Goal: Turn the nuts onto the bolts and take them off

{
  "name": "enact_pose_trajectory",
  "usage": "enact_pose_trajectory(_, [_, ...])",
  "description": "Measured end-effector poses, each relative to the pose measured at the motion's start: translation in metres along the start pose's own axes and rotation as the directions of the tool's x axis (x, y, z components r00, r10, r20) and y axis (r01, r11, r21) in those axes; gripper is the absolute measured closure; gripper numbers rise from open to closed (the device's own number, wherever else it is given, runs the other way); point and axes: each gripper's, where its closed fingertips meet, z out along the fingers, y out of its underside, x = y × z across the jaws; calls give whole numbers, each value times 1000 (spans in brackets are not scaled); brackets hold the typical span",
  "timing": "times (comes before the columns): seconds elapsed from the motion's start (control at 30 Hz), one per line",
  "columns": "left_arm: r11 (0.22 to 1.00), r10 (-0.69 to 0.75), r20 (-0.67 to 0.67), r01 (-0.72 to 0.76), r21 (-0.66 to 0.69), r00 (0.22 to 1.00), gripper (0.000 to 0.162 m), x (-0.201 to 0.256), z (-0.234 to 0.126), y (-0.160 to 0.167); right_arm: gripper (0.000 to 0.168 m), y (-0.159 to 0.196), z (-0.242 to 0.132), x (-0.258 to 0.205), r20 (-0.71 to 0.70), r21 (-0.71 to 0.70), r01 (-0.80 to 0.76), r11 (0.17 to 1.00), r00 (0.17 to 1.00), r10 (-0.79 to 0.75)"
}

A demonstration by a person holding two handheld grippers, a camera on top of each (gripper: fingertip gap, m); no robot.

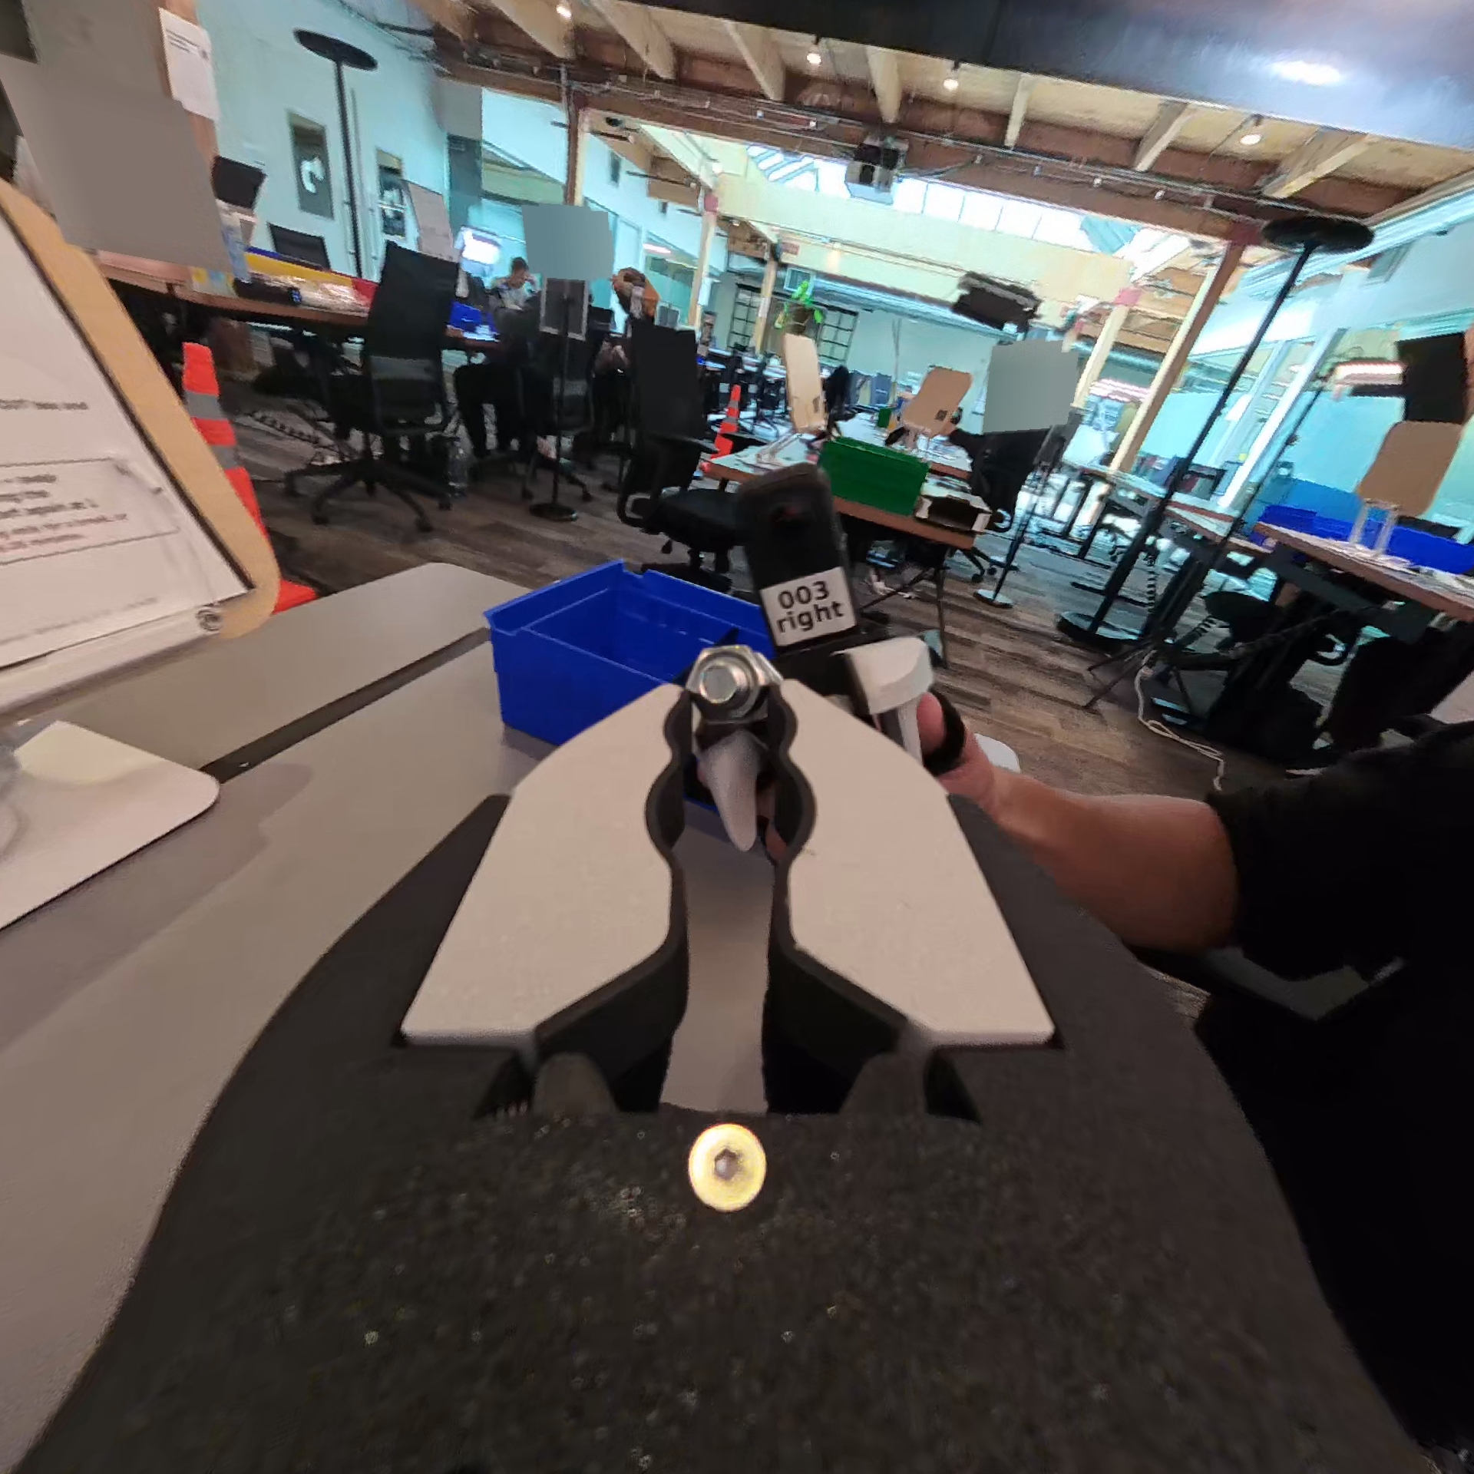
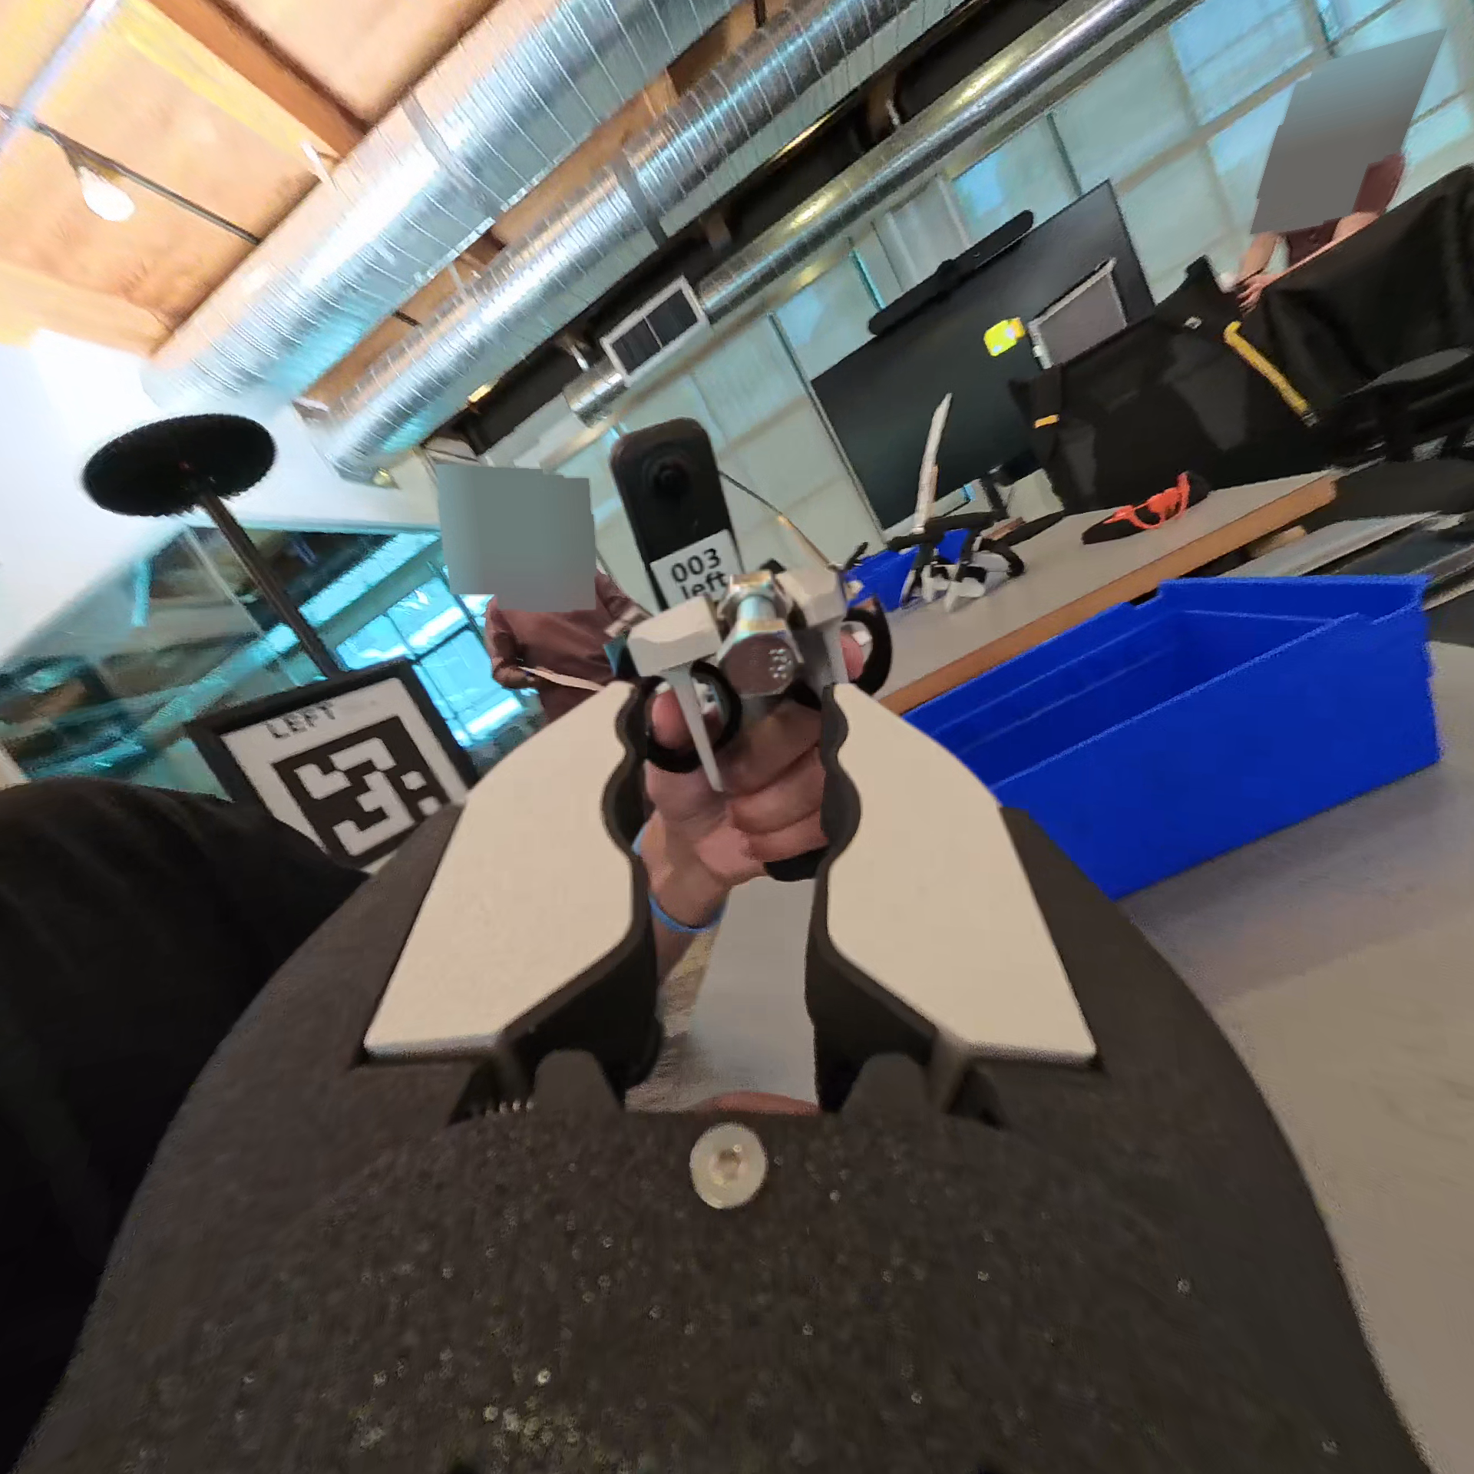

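A silver bolt and nut are held in the air between the two grippers, which face each other. My left gripper point(image 1: 727, 702) is shut on the hex nut point(image 1: 726, 682), with the bolt's threaded end showing in its middle. My right gripper point(image 2: 767, 695) is shut on the bolt's hex head point(image 2: 767, 662). In the right wrist view the bolt's shank point(image 2: 754, 614) runs from the head into the nut point(image 2: 750, 589), which sits between the left gripper's white fingers point(image 2: 666, 638). One right finger point(image 1: 734, 786) shows through the left gripper's gap.
A blue bin point(image 1: 590, 646) point(image 2: 1196, 718) stands on the grey table point(image 1: 319, 798) just past the grippers. A paper stand point(image 1: 96, 478) stands at the left. A black-and-white marker board point(image 2: 343, 766) stands behind the left hand point(image 2: 742, 821). A forearm point(image 1: 1101, 861) enters from the right. Only a small space, under 4 cm, lies between the two pairs of fingers.
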Motion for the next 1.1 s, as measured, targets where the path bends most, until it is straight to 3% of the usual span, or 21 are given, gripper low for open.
enact_pose_trajectory(0.33, [1000,8,-21,-8,-21,1000,146,6,13,9,133,5,-5,6,34,38,-72,997,997,71])
enact_pose_trajectory(0.4, [1000,2,-18,-2,-27,1000,146,5,15,12,148,5,-6,5,47,36,-63,997,997,61])
enact_pose_trajectory(0.67, [995,-33,-56,27,-95,998,147,5,17,29,149,9,-17,12,-52,-110,70,991,996,-77])
enact_pose_trajectory(0.77, [997,-34,-93,27,-79,995,125,7,11,22,149,6,-23,11,-75,-150,101,984,991,-113])
enact_pose_trajectory(1.1, [977,146,-175,-170,-126,974,125,27,7,28,149,28,-12,1,-28,-244,-103,964,995,99])
